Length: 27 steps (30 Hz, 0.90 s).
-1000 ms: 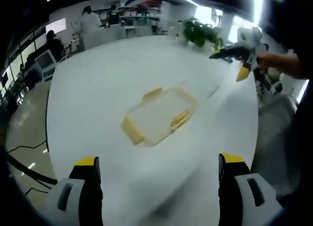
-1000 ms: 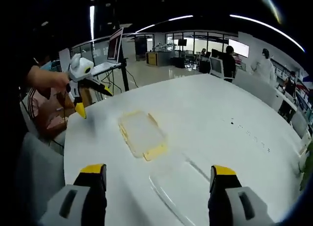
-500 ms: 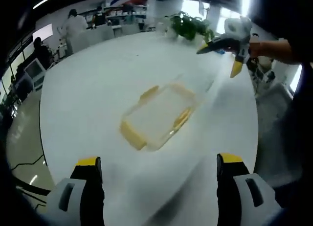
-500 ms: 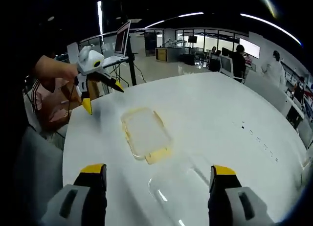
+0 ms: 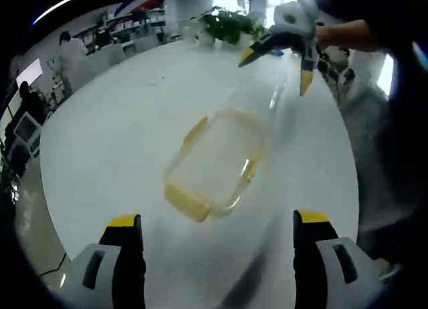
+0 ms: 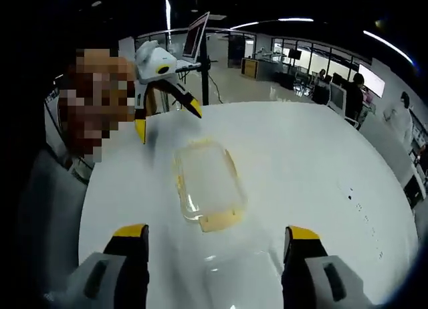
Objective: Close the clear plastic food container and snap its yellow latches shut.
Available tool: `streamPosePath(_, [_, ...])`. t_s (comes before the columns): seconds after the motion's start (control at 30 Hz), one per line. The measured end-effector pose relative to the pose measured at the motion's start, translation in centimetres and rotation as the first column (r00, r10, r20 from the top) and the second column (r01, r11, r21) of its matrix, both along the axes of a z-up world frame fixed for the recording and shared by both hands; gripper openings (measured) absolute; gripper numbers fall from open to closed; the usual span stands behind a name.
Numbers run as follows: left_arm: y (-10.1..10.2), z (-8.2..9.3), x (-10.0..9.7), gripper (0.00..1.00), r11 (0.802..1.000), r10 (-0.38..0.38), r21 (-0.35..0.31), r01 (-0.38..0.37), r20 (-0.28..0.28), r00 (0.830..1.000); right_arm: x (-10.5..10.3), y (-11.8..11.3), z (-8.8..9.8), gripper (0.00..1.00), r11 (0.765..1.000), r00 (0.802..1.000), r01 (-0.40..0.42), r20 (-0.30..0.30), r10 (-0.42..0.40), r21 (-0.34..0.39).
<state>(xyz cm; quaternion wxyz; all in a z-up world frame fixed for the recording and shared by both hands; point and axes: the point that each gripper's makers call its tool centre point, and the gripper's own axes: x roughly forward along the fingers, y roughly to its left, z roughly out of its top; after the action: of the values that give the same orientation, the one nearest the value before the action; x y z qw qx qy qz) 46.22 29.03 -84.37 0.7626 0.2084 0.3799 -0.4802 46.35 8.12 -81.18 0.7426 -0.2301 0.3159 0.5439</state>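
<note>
The clear plastic food container (image 5: 214, 160) lies flat near the middle of the white round counter (image 5: 107, 135). In the left gripper view its long side runs from lower left to upper right, with a yellow latch (image 5: 186, 200) at the near end. The left hand-held gripper (image 5: 217, 219) has its jaws wide apart and holds nothing — the same goes for the right hand-held gripper (image 6: 214, 230). Both hang above the counter, not touching the container.

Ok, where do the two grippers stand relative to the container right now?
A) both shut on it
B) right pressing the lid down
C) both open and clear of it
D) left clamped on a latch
C: the left gripper and right gripper both hang open, short of the container on the table.
</note>
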Motion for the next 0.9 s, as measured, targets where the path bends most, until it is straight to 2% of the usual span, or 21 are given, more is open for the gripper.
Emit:
streamPosePath(0.17, [-0.1,-0.2,0.0,0.9,1.0,-0.016,0.004,0.016,-0.004,1.0,0.1,0.5,-0.6,0.81,0.999,0.999,-0.041,-0.003,0.041,-0.014])
streamPosePath(0.2, [-0.1,-0.2,0.4,0.88,1.0,-0.021,0.012,0.021,0.025,0.999,0.2,0.6,-0.6,0.79,0.998,0.998,-0.06,0.007,0.06,-0.023])
streamPosePath(0.23, [-0.1,0.0,1.0,0.84,0.998,-0.059,0.024,0.057,0.078,0.995,0.2,0.8,-0.7,0.78,0.997,0.997,-0.071,0.011,0.071,-0.027])
streamPosePath(0.37, [-0.7,-0.4,0.9,0.81,0.994,-0.106,0.006,0.106,0.038,0.994,0.5,1.3,-1.6,0.76,0.989,0.992,-0.121,0.023,0.123,-0.08])
streamPosePath(0.43, [-0.9,-0.6,1.0,0.77,0.99,-0.144,0.005,0.143,0.029,0.989,0.4,1.6,-2.1,0.69,0.982,0.987,-0.158,0.022,0.161,-0.107])
streamPosePath(0.5, [-1.3,-0.7,1.2,0.77,0.987,-0.162,-0.01,0.162,0.005,0.987,0.3,2.0,-2.4,0.66,0.978,0.984,-0.177,0.008,0.179,-0.11])
streamPosePath(0.6, [-0.6,-1.5,1.5,0.75,0.964,-0.253,0.083,0.252,0.013,0.967,0.6,2.2,-3.1,0.65,0.972,0.98,-0.196,-0.006,0.197,-0.128])
streamPosePath(0.67, [-0.6,-2.0,1.7,0.75,0.953,-0.288,0.106,0.284,0.025,0.957,1.0,2.4,-3.5,0.62,0.969,0.979,-0.203,-0.012,0.204,-0.143])
streamPosePath(0.8, [-0.6,-2.4,1.7,0.69,0.941,-0.322,0.115,0.319,0.008,0.947,1.8,2.3,-4.4,0.53,0.945,0.973,-0.228,-0.017,0.231,-0.233])
streamPosePath(0.9, [-0.7,-2.5,2.4,0.65,0.939,-0.331,0.097,0.33,-0.004,0.944,1.7,2.5,-5.2,0.48,0.929,0.97,-0.244,-0.058,0.237,-0.278])
